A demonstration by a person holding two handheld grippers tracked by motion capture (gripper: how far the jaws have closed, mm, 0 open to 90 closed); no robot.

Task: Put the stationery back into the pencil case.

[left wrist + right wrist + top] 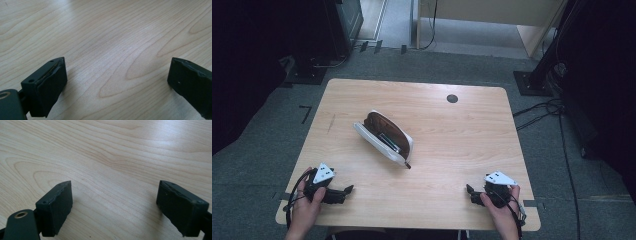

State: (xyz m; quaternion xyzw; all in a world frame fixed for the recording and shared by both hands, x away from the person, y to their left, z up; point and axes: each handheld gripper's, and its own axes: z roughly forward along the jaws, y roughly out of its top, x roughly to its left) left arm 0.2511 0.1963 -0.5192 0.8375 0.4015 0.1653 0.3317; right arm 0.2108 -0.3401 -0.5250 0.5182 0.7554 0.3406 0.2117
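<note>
Two grippers are held low at the bottom of the high view, one at each front corner of the wooden table [427, 100]. The left gripper [343, 192] is seen at the lower left of the frame, and its jaws are pointed toward the right. The right gripper [471, 192] is seen at the lower right, and its jaws are pointed toward the left. In the left gripper view, the left gripper's [116, 82] jaws are spread wide apart, and nothing but bare wood is seen between them. In the right gripper view, the right gripper's [115, 205] jaws are also spread wide apart over bare wood. A pouch [384, 136] with a white outside and a brown inside is laid open near the middle of the table, a little left of center in the frame. Its long side is run on a slant, from the upper left down to the lower right. A dark, flat thing is seen inside it, but what it is cannot be told. The pouch is found up and to the right of the left gripper, and up and to the left of the right gripper. The left gripper is judged to be the nearer one. The zipper end at the lower right of the pouch is pointed toward the gap between the two grippers.
</note>
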